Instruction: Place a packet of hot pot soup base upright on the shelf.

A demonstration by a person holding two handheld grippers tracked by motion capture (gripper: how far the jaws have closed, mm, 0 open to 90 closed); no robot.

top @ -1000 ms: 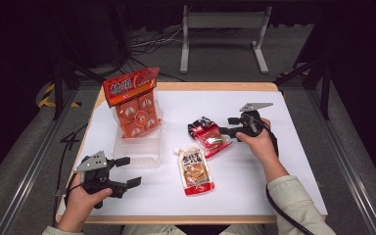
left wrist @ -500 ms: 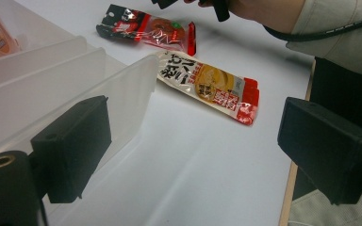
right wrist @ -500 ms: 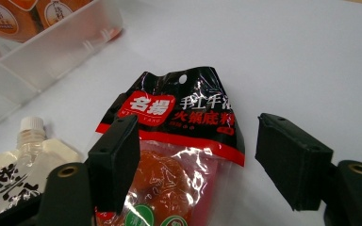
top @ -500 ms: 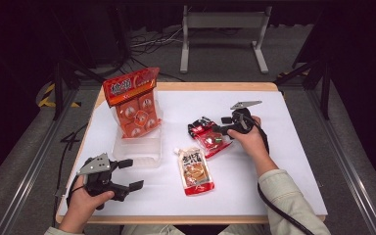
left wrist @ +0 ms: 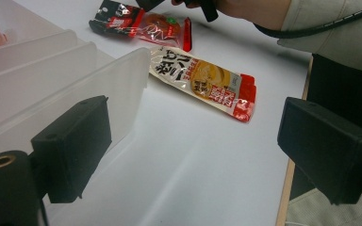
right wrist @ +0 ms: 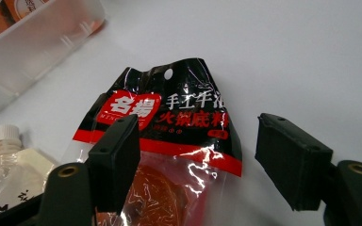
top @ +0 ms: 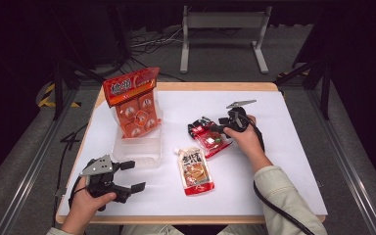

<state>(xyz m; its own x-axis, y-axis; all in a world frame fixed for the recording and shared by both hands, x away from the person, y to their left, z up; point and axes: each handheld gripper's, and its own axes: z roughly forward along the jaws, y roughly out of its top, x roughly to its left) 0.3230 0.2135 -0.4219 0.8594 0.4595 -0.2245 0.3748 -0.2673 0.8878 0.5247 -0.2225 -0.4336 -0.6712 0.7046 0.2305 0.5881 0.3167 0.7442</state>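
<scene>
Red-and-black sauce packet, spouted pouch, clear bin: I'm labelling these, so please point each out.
Red-and-black sauce packet (right wrist: 179,122), right gripper view, black printed top.
Spouted pouch (top: 195,170), high view, middle of its face.
Clear bin (top: 136,149), high view, front wall.

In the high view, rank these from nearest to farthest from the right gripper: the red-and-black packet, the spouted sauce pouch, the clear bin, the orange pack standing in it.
1. Red-and-black packet: right at the right gripper, under its open jaws.
2. Spouted sauce pouch: nearer the person, slightly left.
3. Orange pack and clear bin: both well to the left; too close to call.
</scene>
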